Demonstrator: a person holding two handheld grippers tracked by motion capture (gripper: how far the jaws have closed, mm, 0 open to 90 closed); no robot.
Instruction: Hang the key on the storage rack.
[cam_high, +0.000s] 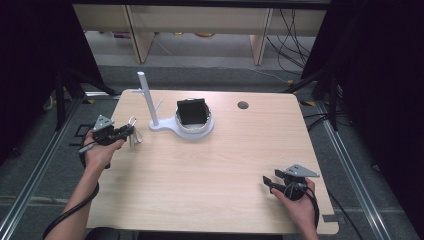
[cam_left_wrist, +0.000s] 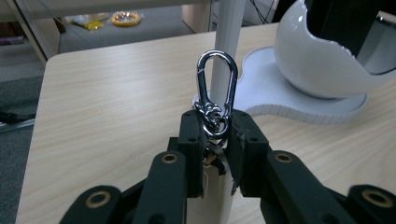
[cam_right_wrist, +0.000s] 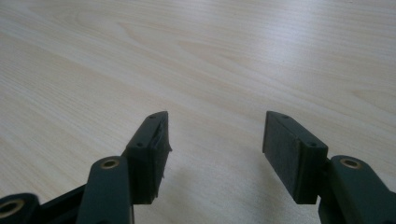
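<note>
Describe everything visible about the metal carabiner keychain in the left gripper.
The carabiner keychain is shiny, silver-coloured metal: an oval snap-hook loop with a small ring and short chain links at its lower end. It stands roughly upright, loop uppermost, above the table. The left gripper is shut on the ring end; a pale tag seems to hang below, partly hidden. Directly behind it rises the white post of a stand; contact between them cannot be told.

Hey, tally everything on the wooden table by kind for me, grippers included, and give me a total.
Black two-jaw grippers: 2, the left gripper and the right gripper
Silver metal carabiner keychain: 1
White plastic stand with an upright pole: 1
White round holder with a black insert: 1
Total: 5
</note>
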